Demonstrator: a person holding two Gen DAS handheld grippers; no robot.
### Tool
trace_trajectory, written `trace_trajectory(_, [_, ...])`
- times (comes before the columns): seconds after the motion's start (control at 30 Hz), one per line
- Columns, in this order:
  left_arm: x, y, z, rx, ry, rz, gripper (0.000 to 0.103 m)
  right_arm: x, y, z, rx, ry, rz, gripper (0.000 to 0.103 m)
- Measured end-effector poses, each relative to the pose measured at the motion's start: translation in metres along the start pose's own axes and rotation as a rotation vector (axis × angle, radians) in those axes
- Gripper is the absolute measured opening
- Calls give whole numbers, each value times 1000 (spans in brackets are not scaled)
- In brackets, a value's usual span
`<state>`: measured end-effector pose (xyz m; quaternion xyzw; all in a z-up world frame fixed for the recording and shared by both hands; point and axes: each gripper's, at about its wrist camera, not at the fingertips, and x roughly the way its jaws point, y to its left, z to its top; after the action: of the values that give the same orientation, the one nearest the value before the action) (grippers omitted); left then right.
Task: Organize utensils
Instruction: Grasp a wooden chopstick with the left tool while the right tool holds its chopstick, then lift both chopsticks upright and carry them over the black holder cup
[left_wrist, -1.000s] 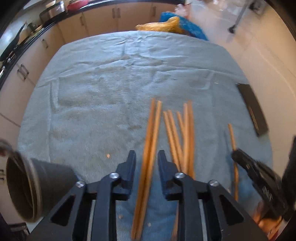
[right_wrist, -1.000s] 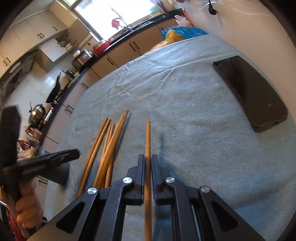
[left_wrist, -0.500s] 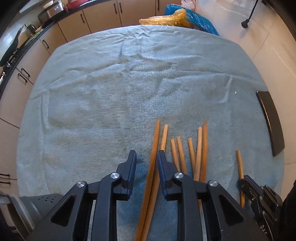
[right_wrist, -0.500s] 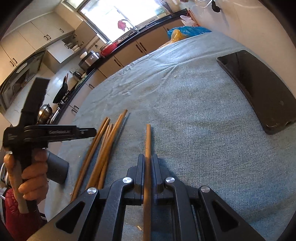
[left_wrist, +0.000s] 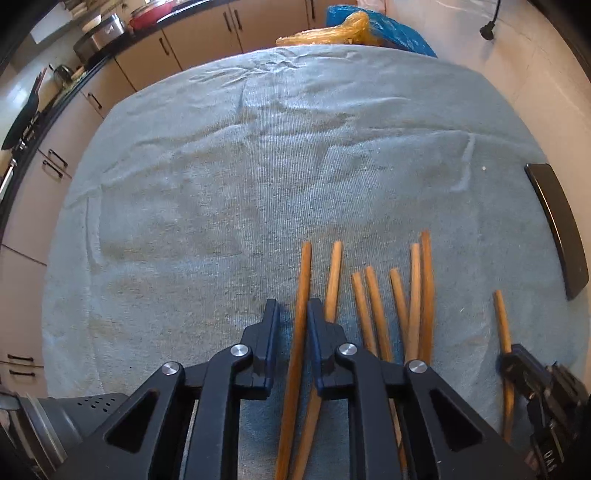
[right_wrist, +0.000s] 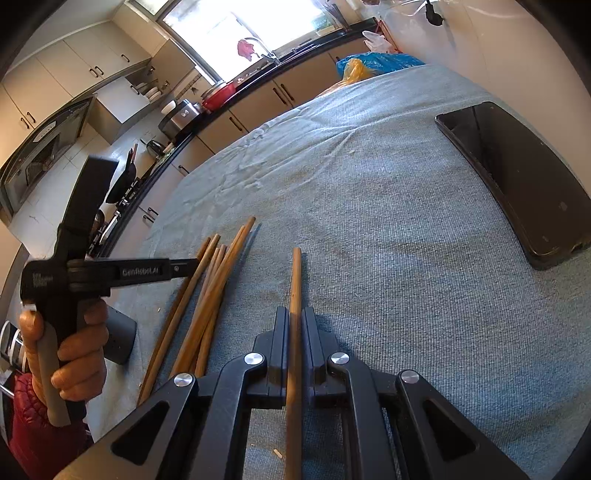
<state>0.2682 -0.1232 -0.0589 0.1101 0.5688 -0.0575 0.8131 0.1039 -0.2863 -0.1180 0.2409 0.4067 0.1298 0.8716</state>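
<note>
Several wooden chopsticks (left_wrist: 413, 291) lie side by side on the grey-blue towel (left_wrist: 258, 177). My left gripper (left_wrist: 293, 310) is open, its jaws straddling the leftmost chopstick (left_wrist: 301, 295), with a gap on the left side. A grey perforated holder (left_wrist: 55, 417) lies on its side at the lower left. My right gripper (right_wrist: 294, 317) is shut on a single chopstick (right_wrist: 294, 280) that lies apart from the bundle (right_wrist: 210, 288). In the left wrist view this gripper (left_wrist: 513, 363) and its chopstick (left_wrist: 502, 321) show at the right.
A black phone (right_wrist: 517, 177) lies on the towel at the right, also at the right edge of the left wrist view (left_wrist: 557, 229). Kitchen cabinets (left_wrist: 207, 33) and blue and yellow bags (left_wrist: 354, 27) stand beyond the far edge. The holder shows behind the left hand (right_wrist: 118, 339).
My left gripper has pulled back toward me along the chopsticks and its jaws have narrowed around one stick. My right gripper stays shut on its chopstick.
</note>
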Motion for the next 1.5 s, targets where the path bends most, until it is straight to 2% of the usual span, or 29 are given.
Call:
trace_trajectory(0.1, [-1,1,-1,4,-15,6,15,1,0,2,-2,5,-4,8])
trace_trajectory(0.17, [-2,0,-4,12,-18,1,7,2,5,5,-8,20,-22,8])
trace_trajectory(0.23, [-5,-1,-9,12,-21,6,7,4,9,6,1,42,-49,8])
trace_trajectory(0.33, [-7,-2,-15,27,-31,0,6,10,21,13,-63,101,-116,8])
trace_trajectory(0.5, [-11,0,-23,20,-23,-37,6,33,47,34,-216,273,-269,8])
trace_trajectory(0.6, [-23,3,-30,17,-48,-70,6,47,65,35,-336,322,-366,8])
trace_trajectory(0.67, [-33,5,-33,16,-69,-90,6,49,69,35,-357,322,-394,7])
trace_trajectory(0.8, [-67,13,-47,2,-151,-131,6,28,69,32,-285,215,-320,7])
trace_trajectory(0.97, [-118,32,-69,-30,-289,-165,6,-38,104,14,-341,-62,-246,7])
trace_trajectory(1.1, [-147,48,-91,-58,-379,-175,6,-77,128,-3,-368,-248,-209,7])
trace_trajectory(1.2, [-166,59,-112,-68,-449,-192,6,-100,141,-19,-358,-366,-151,7])
trace_trajectory(1.33, [-185,68,-137,-67,-517,-173,6,-112,154,-37,-358,-445,-109,7])
trace_trajectory(1.5, [-189,76,-159,-55,-543,-164,7,-123,165,-58,-371,-484,-106,7])
